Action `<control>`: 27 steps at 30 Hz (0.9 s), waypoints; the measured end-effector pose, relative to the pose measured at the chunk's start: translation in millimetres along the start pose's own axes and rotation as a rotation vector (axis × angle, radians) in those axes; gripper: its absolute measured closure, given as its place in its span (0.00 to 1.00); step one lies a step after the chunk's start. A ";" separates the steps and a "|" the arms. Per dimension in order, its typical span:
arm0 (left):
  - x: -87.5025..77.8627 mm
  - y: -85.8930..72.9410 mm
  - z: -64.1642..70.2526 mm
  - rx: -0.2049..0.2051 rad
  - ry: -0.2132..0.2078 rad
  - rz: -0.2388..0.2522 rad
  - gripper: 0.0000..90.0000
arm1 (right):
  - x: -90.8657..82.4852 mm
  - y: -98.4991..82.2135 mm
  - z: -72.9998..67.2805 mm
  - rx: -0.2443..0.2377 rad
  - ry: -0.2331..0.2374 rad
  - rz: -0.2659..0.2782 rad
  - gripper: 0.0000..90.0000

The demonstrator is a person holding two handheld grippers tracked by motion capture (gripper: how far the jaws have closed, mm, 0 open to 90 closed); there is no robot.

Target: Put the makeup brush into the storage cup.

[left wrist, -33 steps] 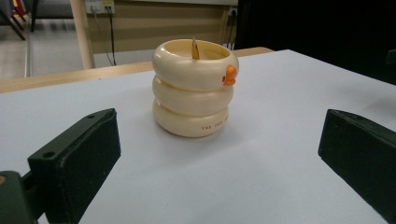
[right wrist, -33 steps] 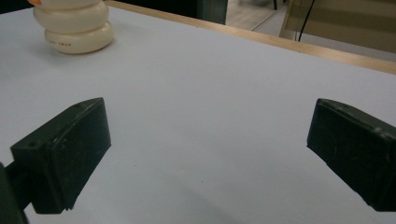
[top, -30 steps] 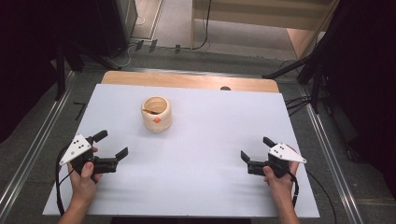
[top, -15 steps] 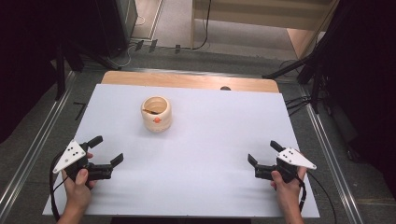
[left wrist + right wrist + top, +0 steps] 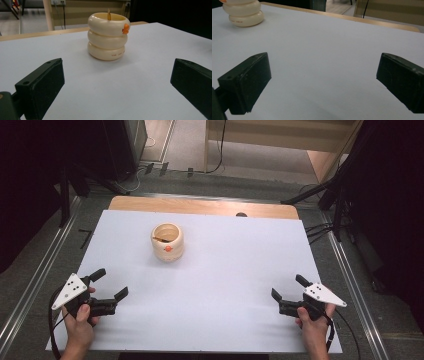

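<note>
Toward the tabletop's far left: one cream ringed cup, upright, untouched. Near corners: your left gripper and right gripper, jaws wide apart, empty. Approach level, jaws straddling the cup's sides squarely.

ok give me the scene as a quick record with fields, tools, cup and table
cup: cream ringed cup with an orange beak, upright on the far left part of the sheet, a thin stick inside
left tool: open, holding nothing, near left of the sheet, apart from the cup
right tool: open, holding nothing, near right of the sheet
table: white sheet over a wooden top
contact: neither tool touches the cup
</note>
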State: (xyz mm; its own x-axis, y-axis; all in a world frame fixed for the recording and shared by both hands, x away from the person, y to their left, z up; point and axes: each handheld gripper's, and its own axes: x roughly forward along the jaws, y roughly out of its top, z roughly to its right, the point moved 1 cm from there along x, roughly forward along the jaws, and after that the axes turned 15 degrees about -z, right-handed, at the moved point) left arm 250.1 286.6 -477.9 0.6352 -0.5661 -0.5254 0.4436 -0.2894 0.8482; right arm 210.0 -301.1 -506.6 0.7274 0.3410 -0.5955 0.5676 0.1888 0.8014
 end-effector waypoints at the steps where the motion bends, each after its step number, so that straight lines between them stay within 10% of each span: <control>1: 0.4 -0.1 0.3 -0.001 -0.003 -0.001 0.00 | -0.8 -0.7 0.4 0.004 -0.003 0.000 0.00; 27: -4.4 -3.7 -3.0 -0.010 0.005 -0.001 0.00 | -13.3 -10.8 8.2 0.019 -0.029 0.000 0.00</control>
State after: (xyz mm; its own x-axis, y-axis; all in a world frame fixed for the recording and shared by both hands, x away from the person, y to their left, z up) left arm 247.6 292.4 -478.9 0.6380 -0.5622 -0.5262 0.4505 -0.2817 0.8472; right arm 197.3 -315.2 -507.9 0.7379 0.3139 -0.5975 0.5748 0.1717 0.8001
